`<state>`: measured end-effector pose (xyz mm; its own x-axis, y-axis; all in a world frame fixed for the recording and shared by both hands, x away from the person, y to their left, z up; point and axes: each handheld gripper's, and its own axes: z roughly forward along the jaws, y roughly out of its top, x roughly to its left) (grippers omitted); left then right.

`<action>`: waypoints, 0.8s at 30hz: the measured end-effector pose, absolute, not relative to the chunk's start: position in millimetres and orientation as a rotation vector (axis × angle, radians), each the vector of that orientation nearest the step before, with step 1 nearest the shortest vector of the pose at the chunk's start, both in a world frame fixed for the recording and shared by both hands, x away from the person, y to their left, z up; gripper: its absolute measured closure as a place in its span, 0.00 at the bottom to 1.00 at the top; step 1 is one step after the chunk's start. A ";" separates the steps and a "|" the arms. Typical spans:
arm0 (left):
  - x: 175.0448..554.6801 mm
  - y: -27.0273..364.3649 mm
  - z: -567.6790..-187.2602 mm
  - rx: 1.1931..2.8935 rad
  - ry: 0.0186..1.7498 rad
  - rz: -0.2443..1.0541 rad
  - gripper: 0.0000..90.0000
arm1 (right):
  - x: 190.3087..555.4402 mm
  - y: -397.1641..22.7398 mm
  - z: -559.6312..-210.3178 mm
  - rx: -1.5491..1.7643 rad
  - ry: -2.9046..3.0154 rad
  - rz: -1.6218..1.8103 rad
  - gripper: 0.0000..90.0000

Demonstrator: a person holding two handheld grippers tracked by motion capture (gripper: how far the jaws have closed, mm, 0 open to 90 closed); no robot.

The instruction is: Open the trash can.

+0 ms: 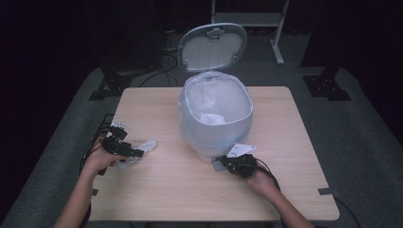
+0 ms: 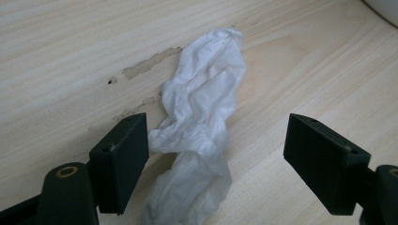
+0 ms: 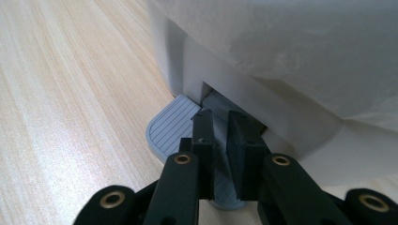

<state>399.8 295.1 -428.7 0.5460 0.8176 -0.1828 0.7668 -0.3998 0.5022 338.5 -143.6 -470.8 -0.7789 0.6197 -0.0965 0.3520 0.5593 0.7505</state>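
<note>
**High view: pedal held down, tissue about to be picked up**

High view: a white pedal bin [image 1: 216, 116] stood in the middle of the wooden table [image 1: 294, 142], its lid [image 1: 212, 46] tipped up and back and its liner bag showing at the rim, with some paper already lying inside. The right gripper [image 1: 231, 163] rested at the bin's foot, on the grey pedal [image 1: 218, 166]. The left gripper [image 1: 137, 153] lay well to the left of the bin, over a crumpled white tissue [image 1: 147, 146] on the tabletop.

Left gripper view: the two black jaws stood wide apart, released, one on each side of the tissue [image 2: 202, 126]. The left jaw was just beside its edge; the right jaw was well clear. Nothing was gripped. The tissue lay flat on the wood, stretched away from the gripper.

Right gripper view: the jaws were clenched nearly together with nothing between them, and their tips pressed down on the ribbed pedal [image 3: 173, 124] where it entered the slot in the bin's base [image 3: 187, 70].

Judged from this, the step in hand was the grasp of the tissue while the other hand kept the lid up. The next move called for closing the left jaws on the tissue's thick middle, lifting it clear, and carrying it over the rim, with steady pressure kept on the pedal so the lid would not drop.
</note>
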 end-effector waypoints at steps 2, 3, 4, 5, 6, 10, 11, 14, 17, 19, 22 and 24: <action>400.3 295.3 -430.3 2.247 1.273 0.136 0.25 | 338.5 -143.7 -470.9 0.795 2.447 1.065 0.90; 400.5 295.5 -430.9 2.246 1.268 0.146 0.25 | 338.5 -143.7 -470.9 0.796 2.447 1.065 0.90; 400.9 296.0 -431.5 2.247 1.267 0.148 0.27 | 338.5 -143.7 -470.9 0.796 2.447 1.065 0.90; 401.1 296.4 -432.0 2.245 1.269 0.149 0.28 | 338.5 -143.7 -470.9 0.796 2.447 1.065 0.90; 401.3 296.7 -432.8 2.239 1.274 0.151 0.28 | 338.5 -143.8 -470.9 0.796 2.447 1.066 0.90; 401.7 298.2 -435.8 2.247 1.285 0.158 0.34 | 338.6 -143.9 -470.9 0.797 2.447 1.065 0.90; 401.8 298.6 -436.8 2.245 1.291 0.149 0.34 | 338.6 -143.9 -470.9 0.797 2.448 1.066 0.90; 401.8 298.5 -439.1 2.249 1.290 0.134 0.37 | 338.7 -143.9 -470.9 0.796 2.448 1.066 0.90; 401.9 297.7 -441.5 2.242 1.301 0.124 0.41 | 338.7 -144.0 -470.9 0.798 2.448 1.067 0.90; 402.3 297.4 -442.6 2.244 1.305 0.121 0.43 | 338.9 -144.1 -470.8 0.800 2.449 1.068 0.90; 402.6 296.9 -444.7 2.250 1.294 0.144 0.45 | 339.3 -144.4 -470.7 0.802 2.450 1.067 0.89; 402.5 296.6 -445.9 2.251 1.294 0.141 0.47 | 339.3 -144.4 -470.7 0.803 2.450 1.067 0.89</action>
